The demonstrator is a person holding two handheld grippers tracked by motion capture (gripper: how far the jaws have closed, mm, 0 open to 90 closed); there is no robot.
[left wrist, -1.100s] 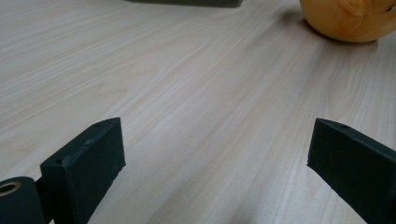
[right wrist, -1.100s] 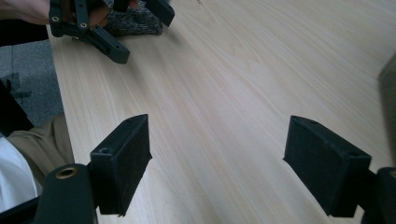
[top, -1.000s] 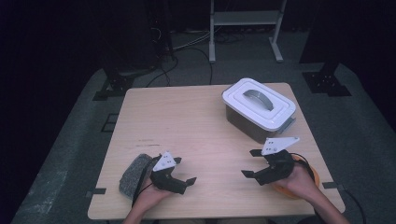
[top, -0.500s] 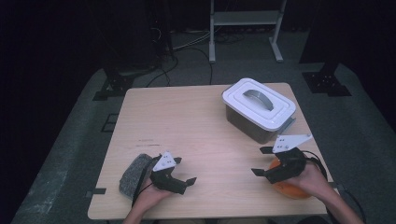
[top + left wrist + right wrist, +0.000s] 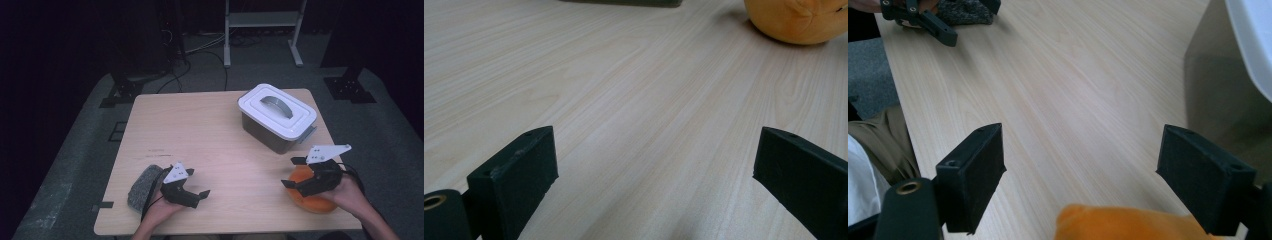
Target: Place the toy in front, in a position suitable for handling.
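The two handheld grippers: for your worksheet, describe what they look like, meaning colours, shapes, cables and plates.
Each is black with two blocky, square-ended jaws. The left gripper and the right gripper each carry a pale grey three-cornered plate on top. A dark cable trails from the right one. Small round holes mark the jaw corners.

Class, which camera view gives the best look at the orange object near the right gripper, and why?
The left gripper view: the orange object sits unobstructed on the table, showing its rounded, creased side. In the high view the right gripper covers part of it. The right gripper view catches just its top edge.
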